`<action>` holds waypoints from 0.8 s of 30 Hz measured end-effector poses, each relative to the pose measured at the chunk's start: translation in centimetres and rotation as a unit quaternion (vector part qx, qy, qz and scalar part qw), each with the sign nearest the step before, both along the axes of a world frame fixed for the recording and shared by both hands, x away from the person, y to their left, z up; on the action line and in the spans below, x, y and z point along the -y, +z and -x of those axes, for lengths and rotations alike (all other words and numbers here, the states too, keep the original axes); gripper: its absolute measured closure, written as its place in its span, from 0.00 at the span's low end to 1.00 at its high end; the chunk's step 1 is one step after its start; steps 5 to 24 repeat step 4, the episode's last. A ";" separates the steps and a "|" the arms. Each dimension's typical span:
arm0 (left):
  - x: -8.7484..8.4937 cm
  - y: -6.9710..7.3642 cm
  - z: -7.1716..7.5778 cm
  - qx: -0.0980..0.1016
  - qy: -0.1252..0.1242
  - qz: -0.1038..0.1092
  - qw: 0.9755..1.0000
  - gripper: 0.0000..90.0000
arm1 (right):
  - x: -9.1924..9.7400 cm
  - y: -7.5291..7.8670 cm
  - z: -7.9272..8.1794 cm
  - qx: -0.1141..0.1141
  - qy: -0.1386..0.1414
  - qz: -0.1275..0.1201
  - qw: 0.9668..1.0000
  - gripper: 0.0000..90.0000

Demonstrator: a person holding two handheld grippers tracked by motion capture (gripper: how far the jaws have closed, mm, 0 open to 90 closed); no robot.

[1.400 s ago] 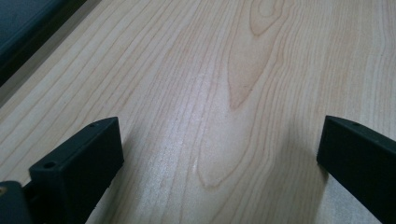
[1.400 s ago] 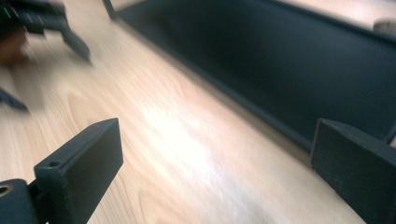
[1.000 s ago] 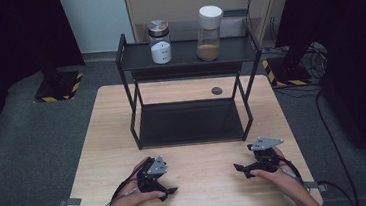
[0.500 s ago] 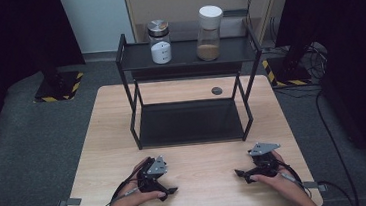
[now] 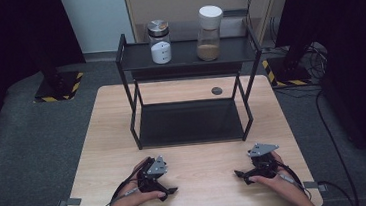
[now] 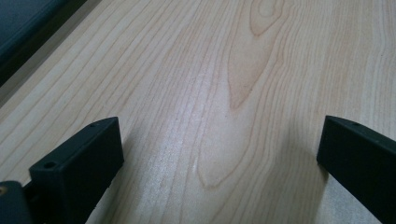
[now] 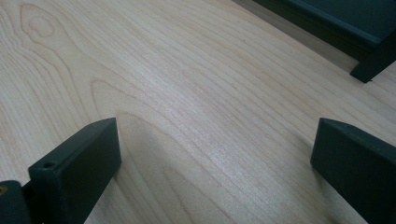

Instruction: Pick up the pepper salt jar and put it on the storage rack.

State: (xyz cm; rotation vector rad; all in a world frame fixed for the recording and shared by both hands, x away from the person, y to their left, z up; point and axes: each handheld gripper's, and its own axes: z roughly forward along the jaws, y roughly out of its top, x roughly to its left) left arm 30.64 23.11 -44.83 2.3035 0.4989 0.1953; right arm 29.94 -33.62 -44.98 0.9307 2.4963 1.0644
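Both grippers rest low on the wooden table (image 5: 196, 157) near its front edge, each held by a hand. My left gripper (image 5: 162, 178) sits at the front left; its jaws stand wide apart over bare wood (image 6: 219, 144). At the front right is my right gripper (image 5: 247, 165), also open with nothing between the jaws (image 7: 215, 144). Behind them stands a black two-shelf rack (image 5: 187, 57). Its top shelf carries a silver-lidded jar of white contents (image 5: 159, 42) and a taller white-lidded jar of brown contents (image 5: 209, 33).
A small dark round thing (image 5: 216, 90) lies on the table behind the rack. The rack's lower shelf (image 5: 188, 122) is bare, and one rack foot (image 7: 373, 63) shows near the right gripper. Grey floor and cables surround the table.
The right gripper has slid slightly toward the table's near edge. The left gripper has stayed put.
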 end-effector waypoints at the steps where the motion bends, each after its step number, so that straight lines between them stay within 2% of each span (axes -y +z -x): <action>1: 0.0 0.0 0.0 0.000 0.000 0.000 1.000 0.00 | 0.0 0.0 0.0 0.000 0.000 0.000 1.000 0.03; 24: 0.0 0.0 0.1 0.000 0.002 0.000 1.000 0.00 | 0.0 0.0 0.0 -0.002 -0.001 0.000 1.000 0.02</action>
